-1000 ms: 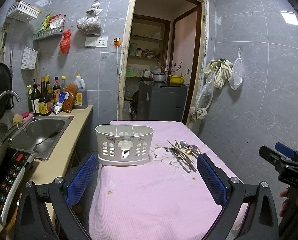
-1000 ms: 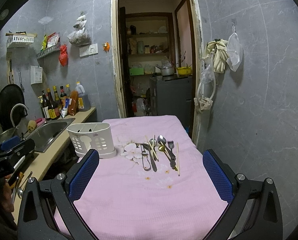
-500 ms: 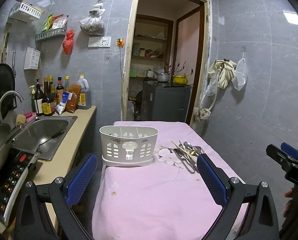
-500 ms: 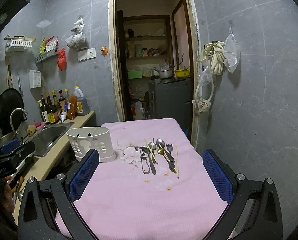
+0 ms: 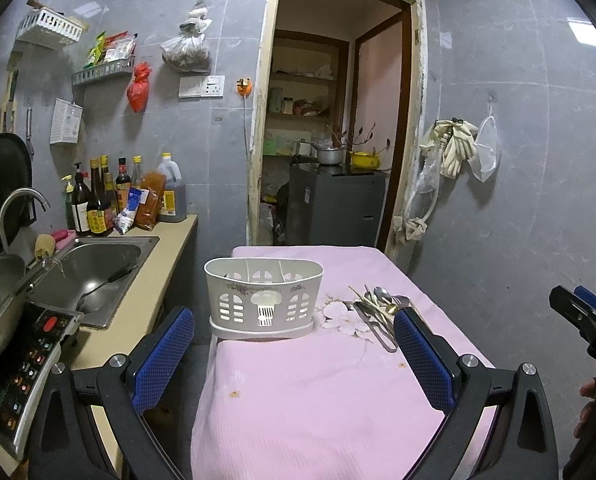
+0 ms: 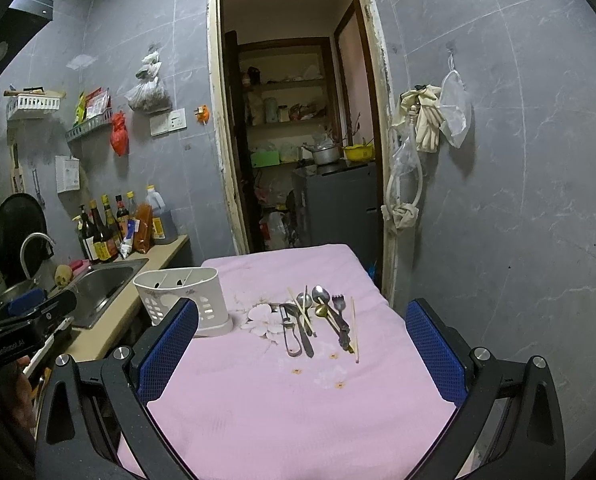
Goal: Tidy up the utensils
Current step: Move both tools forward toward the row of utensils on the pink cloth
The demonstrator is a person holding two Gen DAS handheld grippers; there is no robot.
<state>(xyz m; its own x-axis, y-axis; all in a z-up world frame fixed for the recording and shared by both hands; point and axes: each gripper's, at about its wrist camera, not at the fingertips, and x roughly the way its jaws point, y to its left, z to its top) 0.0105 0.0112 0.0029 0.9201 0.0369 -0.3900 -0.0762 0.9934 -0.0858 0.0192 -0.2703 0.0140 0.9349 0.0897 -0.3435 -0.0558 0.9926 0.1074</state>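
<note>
A white plastic utensil caddy (image 5: 263,300) with three empty compartments stands on the pink-clothed table (image 5: 317,400), at its left edge (image 6: 182,300). To its right lies a pile of utensils (image 6: 317,320): spoons, a fork, a peeler, tongs and loose chopsticks; it also shows in the left wrist view (image 5: 375,312). My left gripper (image 5: 294,354) is open and empty, above the table's near end, facing the caddy. My right gripper (image 6: 301,350) is open and empty, short of the utensils.
A counter with a steel sink (image 5: 86,268), tap, sauce bottles (image 5: 98,204) and an induction cooker (image 5: 22,364) runs along the left. A doorway (image 5: 329,140) with a grey cabinet is behind the table. A grey wall with hanging gloves (image 6: 421,116) is at the right.
Both views have shifted slightly: the caddy and utensils sit further right in the left wrist view, and the right gripper has tilted up a little. Both grippers stay open and empty.
</note>
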